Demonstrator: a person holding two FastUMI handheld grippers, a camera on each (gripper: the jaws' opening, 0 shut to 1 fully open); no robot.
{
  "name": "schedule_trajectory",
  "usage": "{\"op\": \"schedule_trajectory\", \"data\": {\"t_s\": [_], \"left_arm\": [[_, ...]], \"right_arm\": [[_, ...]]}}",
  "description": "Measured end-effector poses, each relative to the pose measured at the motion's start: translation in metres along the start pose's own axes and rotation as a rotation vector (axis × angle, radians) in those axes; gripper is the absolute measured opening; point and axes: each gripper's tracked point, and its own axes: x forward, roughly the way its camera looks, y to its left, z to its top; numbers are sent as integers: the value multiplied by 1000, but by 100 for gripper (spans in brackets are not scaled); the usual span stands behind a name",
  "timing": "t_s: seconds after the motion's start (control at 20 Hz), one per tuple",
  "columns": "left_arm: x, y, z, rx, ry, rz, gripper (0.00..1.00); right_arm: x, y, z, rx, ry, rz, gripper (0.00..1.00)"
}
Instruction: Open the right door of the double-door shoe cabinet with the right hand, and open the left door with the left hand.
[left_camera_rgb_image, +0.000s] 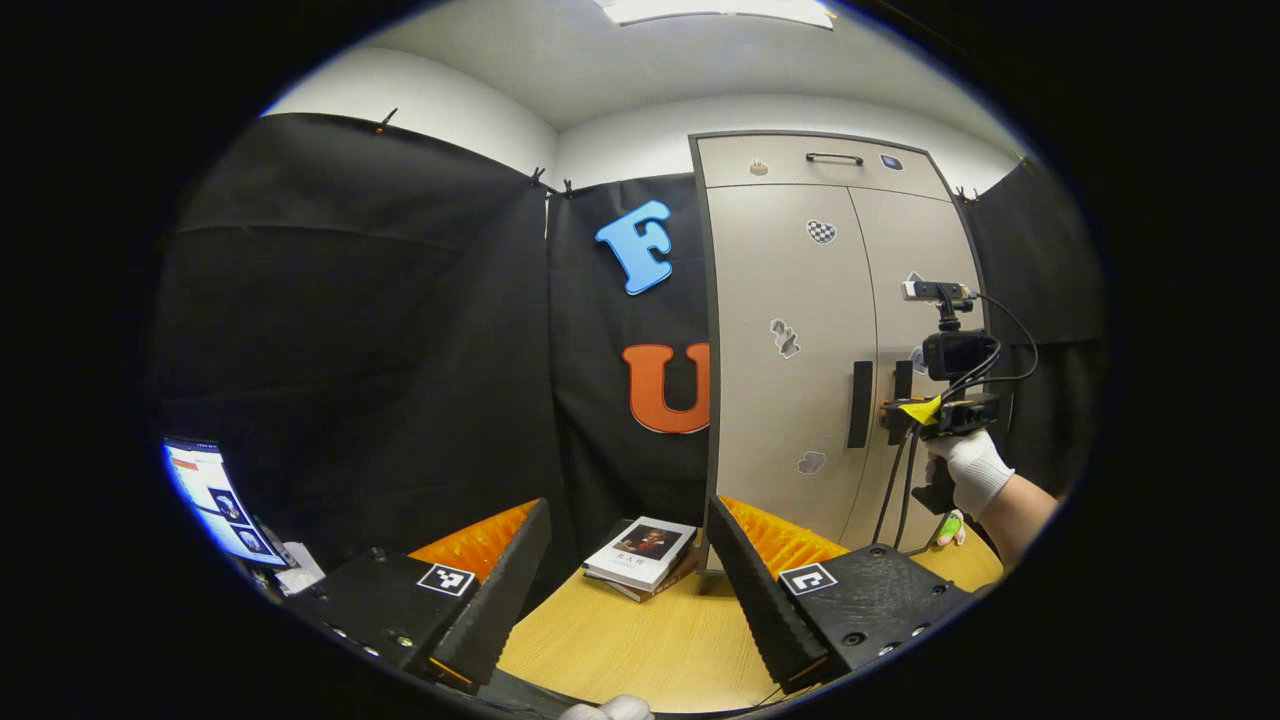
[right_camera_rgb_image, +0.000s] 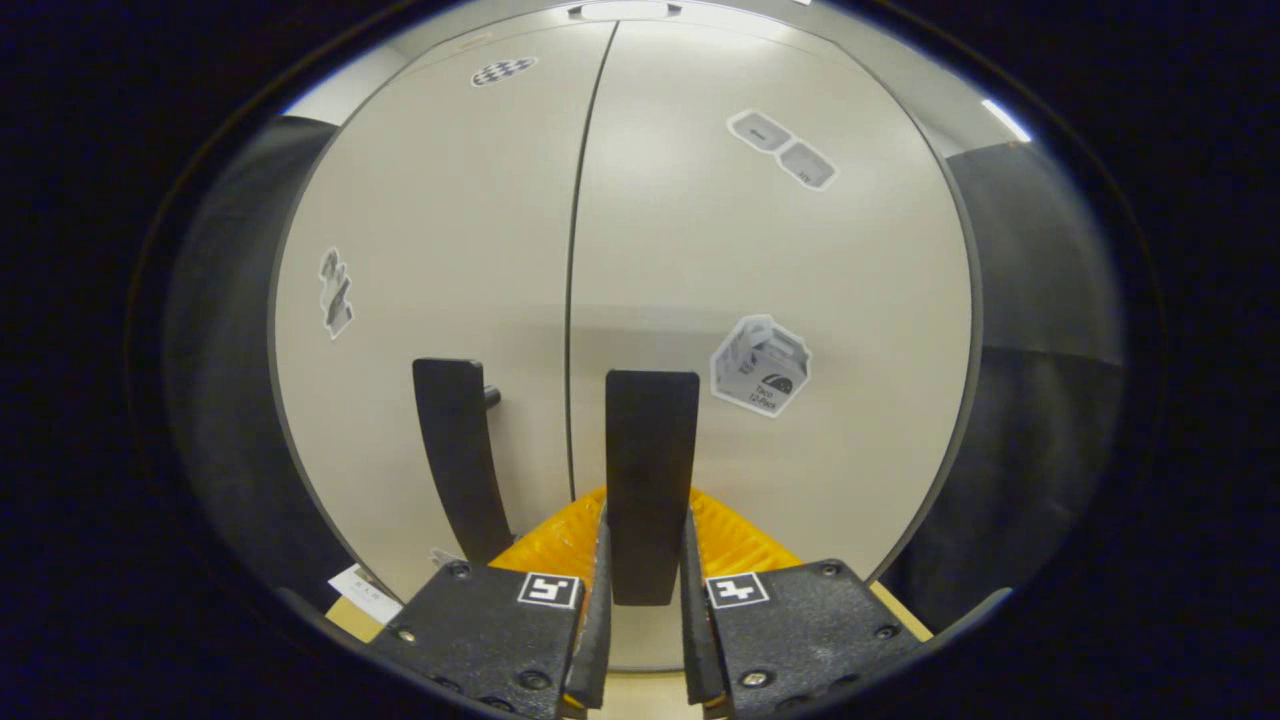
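Cabinet (left_camera_rgb_image: 790, 300): stood upright on the table at the booth's back wall; both doors are seen shut, meeting at a thin middle seam.
Right door (right_camera_rgb_image: 790, 300): flat and closed in the right gripper view; stickers are carried on its face.
Right handle (right_camera_rgb_image: 650, 480): a dark upright bar just right of the cabinet's seam; it is pinched between the two fingers of the right gripper.
Right gripper (right_camera_rgb_image: 645, 620): closed to a narrow gap, with both fingers pressed on the right handle; from the left gripper view it is seen at the cabinet front (left_camera_rgb_image: 915, 412), held by a gloved hand (left_camera_rgb_image: 968, 470).
Left door (left_camera_rgb_image: 785, 350): closed, left of the seam.
Left handle (left_camera_rgb_image: 859, 403): a dark upright bar just left of the seam, untouched.
Left gripper (left_camera_rgb_image: 630, 590): spread wide, nothing between its fingers; held well back from the cabinet, above the table.
Table (left_camera_rgb_image: 660, 650): light wood, in front of the cabinet.
Books (left_camera_rgb_image: 640, 555): a small stack laid flat on the table, near the cabinet's left foot.
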Motion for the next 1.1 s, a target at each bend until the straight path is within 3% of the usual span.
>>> {"op": "schedule_trajectory", "data": {"t_s": [0.3, 1.1], "left_arm": [[1, 0, -1, -13, -1, -5, 95], [-23, -3, -5, -26, -24, -103, 95]], "right_arm": [[-11, -2, -1, -7, -6, 19, 27], [-94, -42, -17, 3, -14, 13, 17]]}}
